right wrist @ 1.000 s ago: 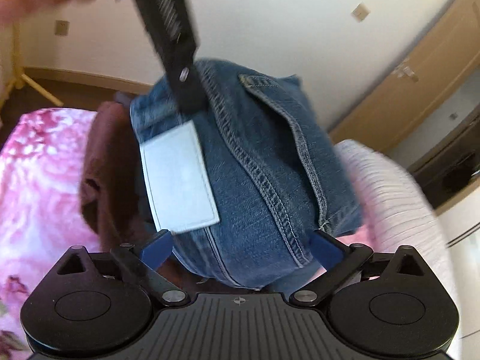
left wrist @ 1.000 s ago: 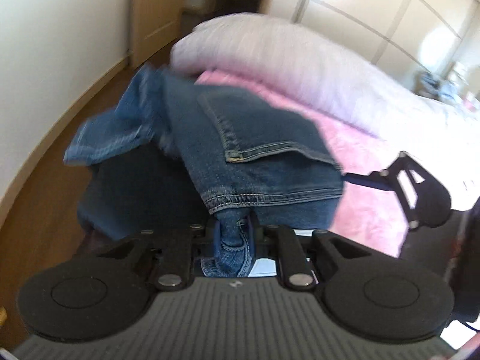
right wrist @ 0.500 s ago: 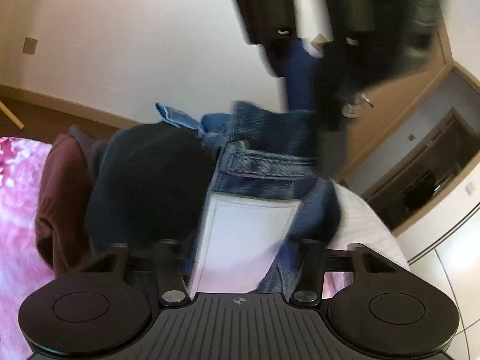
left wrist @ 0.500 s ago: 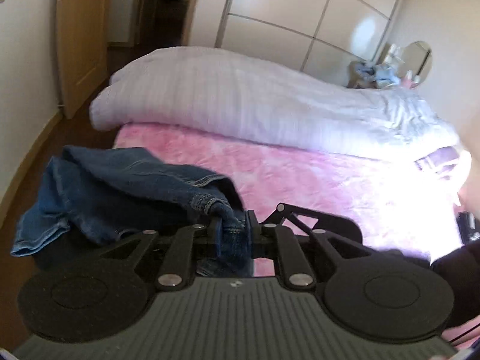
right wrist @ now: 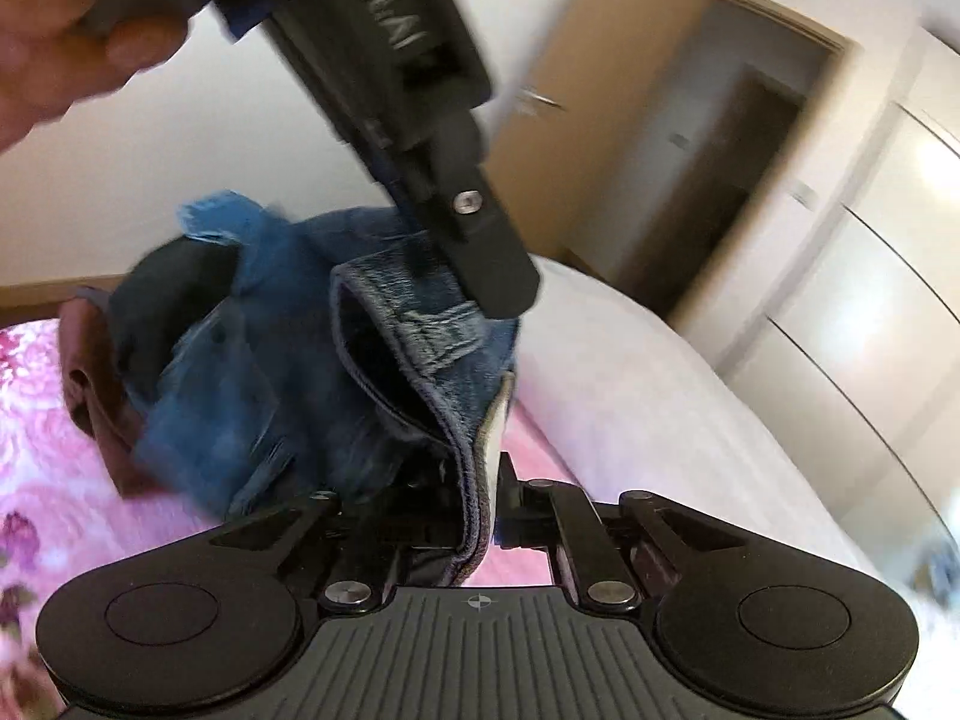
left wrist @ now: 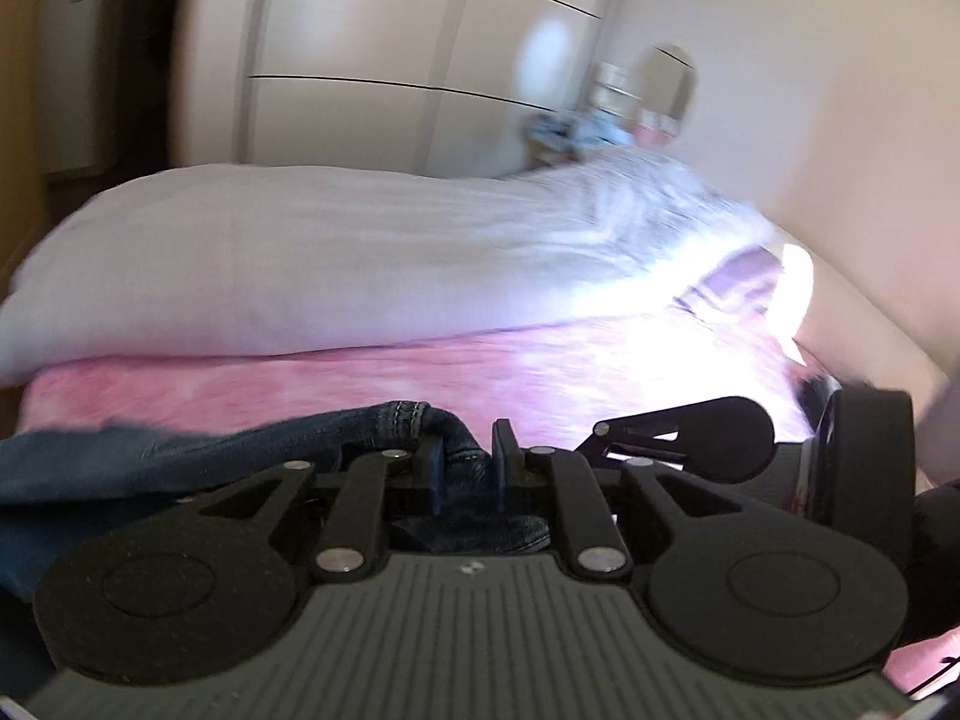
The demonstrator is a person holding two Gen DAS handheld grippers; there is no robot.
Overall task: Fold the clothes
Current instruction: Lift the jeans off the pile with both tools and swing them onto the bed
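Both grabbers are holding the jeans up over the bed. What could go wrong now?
1. The right gripper has only just closed on a thin edge of the jeans, so that edge might slip out.
2. The left gripper pinches just a small bunch of denim, and the rest sags and could pull free.
3. The hanging jeans may brush the dark folded clothes behind them and mess up that pile.

Left wrist view: sits right behind the left gripper (left wrist: 467,468), angled down across the pink blanket (left wrist: 420,378) toward the wardrobe (left wrist: 372,60).
Right wrist view: sits right behind the right gripper (right wrist: 480,498), facing the door (right wrist: 606,138); jeans (right wrist: 336,372) very close.
Shared: jeans, blanket, white duvet (left wrist: 330,264), each other's gripper.
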